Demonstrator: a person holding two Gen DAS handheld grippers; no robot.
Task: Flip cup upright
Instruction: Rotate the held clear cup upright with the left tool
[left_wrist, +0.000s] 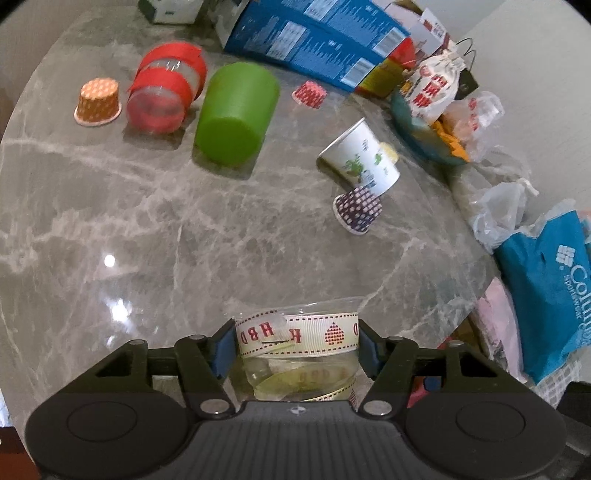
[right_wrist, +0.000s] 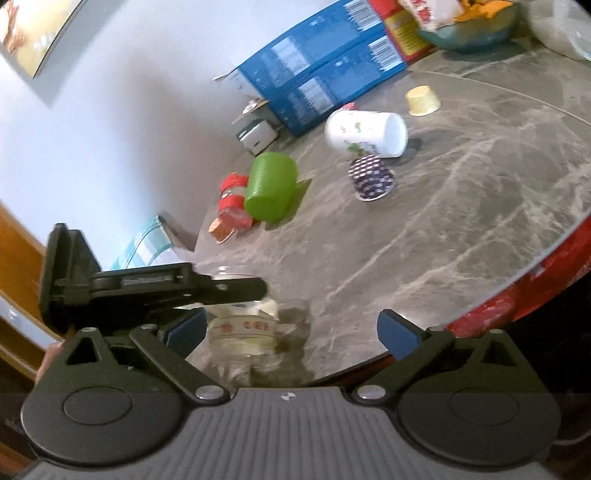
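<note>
A clear plastic cup (left_wrist: 299, 343) wrapped in cream ribbon with red letters sits between the blue pads of my left gripper (left_wrist: 297, 341), which is shut on it near the table's front edge. The same cup (right_wrist: 243, 332) shows in the right wrist view, with the left gripper's black finger over it. My right gripper (right_wrist: 291, 332) is open and empty, the cup just inside its left pad. Whether the cup is upright I cannot tell.
On the grey marble table (left_wrist: 147, 221) lie a green cup (left_wrist: 236, 110), a red-taped clear cup (left_wrist: 166, 92), a white printed paper cup (left_wrist: 362, 157), and small orange (left_wrist: 98, 101), navy (left_wrist: 356, 212) and red (left_wrist: 309, 94) cupcake liners. Blue boxes (left_wrist: 314, 37) and bags (left_wrist: 543, 291) crowd the back and right.
</note>
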